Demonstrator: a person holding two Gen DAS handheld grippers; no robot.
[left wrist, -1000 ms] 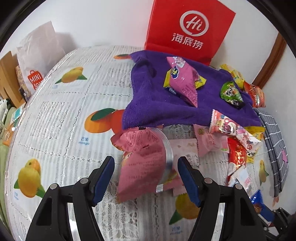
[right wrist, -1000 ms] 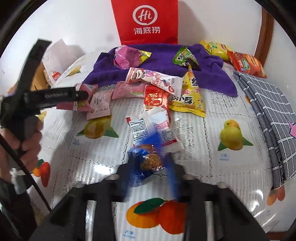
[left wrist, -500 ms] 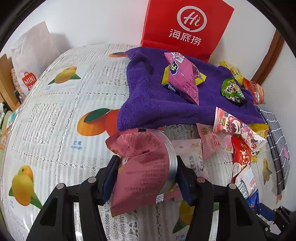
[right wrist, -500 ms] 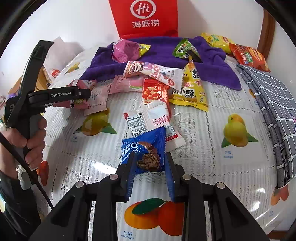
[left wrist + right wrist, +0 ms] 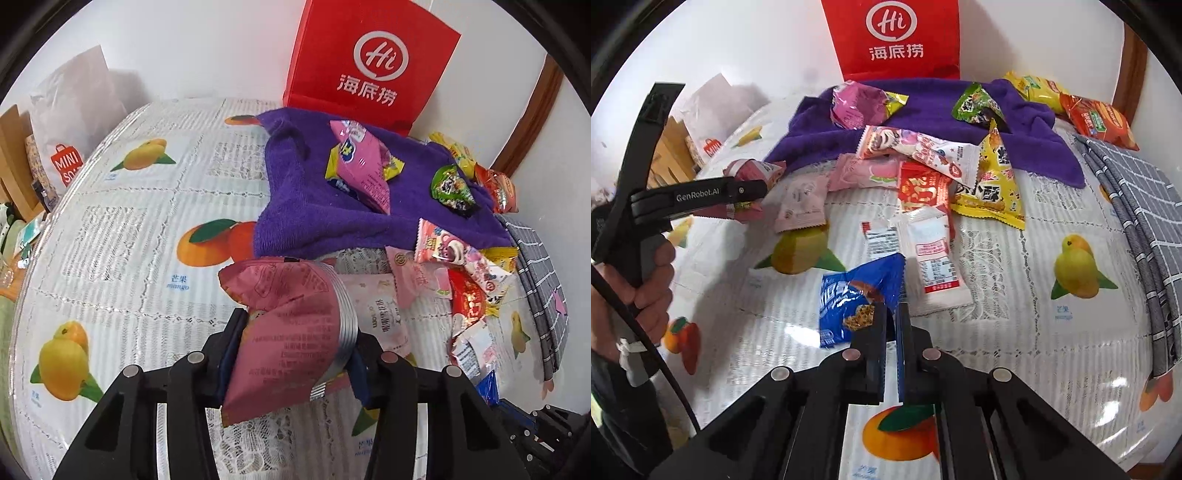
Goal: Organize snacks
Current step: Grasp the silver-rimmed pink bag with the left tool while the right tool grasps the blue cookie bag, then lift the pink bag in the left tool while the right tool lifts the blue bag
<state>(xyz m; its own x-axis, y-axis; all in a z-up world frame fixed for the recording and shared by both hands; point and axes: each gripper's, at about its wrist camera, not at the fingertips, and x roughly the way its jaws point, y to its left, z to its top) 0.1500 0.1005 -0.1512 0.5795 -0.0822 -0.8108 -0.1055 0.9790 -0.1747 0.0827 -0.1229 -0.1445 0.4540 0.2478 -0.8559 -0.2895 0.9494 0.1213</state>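
Observation:
A big pink snack bag [image 5: 288,325] sits between the fingers of my left gripper [image 5: 295,332]; the jaws are closing and the pads press on both its sides. The right wrist view shows that gripper [image 5: 753,192] at the left, clamping the pink bag [image 5: 750,171] just above the tablecloth. My right gripper [image 5: 892,314] points down at the table, its jaws closing to almost touching, with the right edge of a blue biscuit packet [image 5: 849,295] pinched between them. The rest of the packet sticks out to the left.
Several loose snack packs [image 5: 923,184] lie mid-table, some on a purple towel [image 5: 1015,122]. A red paper bag [image 5: 894,37] stands against the back wall. A grey checked cloth [image 5: 1137,192] lies at the right, a white shop bag [image 5: 70,122] at the far left. A hand [image 5: 653,280] holds the left gripper.
Both grippers closed: the left came in from wide open onto the pink bag, and the right narrowed from around the blue packet to a pinch on its edge. Neither hand travelled much.

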